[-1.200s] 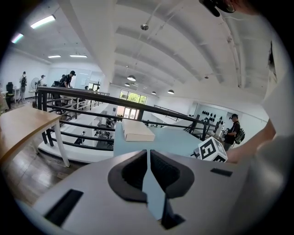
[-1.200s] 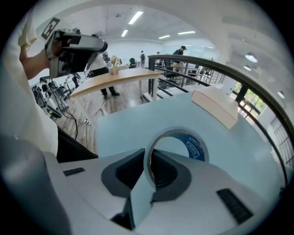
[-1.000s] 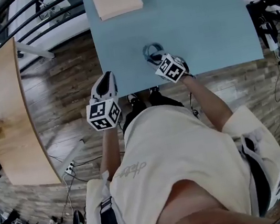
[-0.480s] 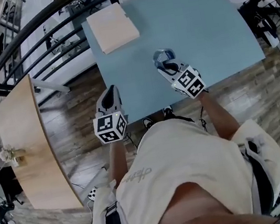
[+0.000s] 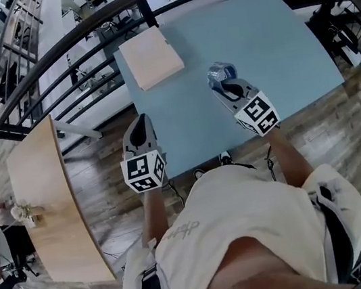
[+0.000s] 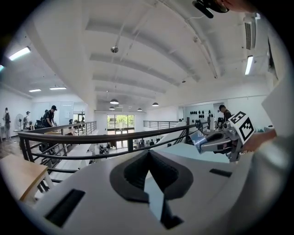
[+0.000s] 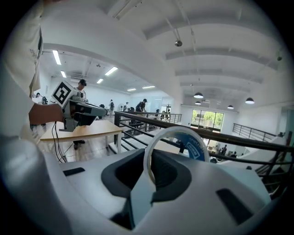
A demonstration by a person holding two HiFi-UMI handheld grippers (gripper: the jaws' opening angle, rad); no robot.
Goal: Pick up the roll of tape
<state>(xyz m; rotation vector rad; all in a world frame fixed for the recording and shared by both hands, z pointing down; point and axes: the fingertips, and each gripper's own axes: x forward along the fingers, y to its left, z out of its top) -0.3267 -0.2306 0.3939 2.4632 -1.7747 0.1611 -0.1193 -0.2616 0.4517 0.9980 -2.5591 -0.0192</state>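
white and blue, the roll of tape (image 7: 195, 144) is pinched in the right tongs (image 7: 146, 179), whose jaws are part closed on its two flat sides. the ring stands on edge and pokes out past the jaw tips. its hole's axis runs crosswise, from one jaw to the other, with the blue core turned a little to the right. in the head view it hangs above the middle of the pale blue worktop (image 5: 272, 36), clear of the surface. the left tongs (image 5: 138, 123) hover at the worktop's left edge near the near corner, jaws together, holding nothing. a tan board (image 5: 151, 57) lies at the far left corner.
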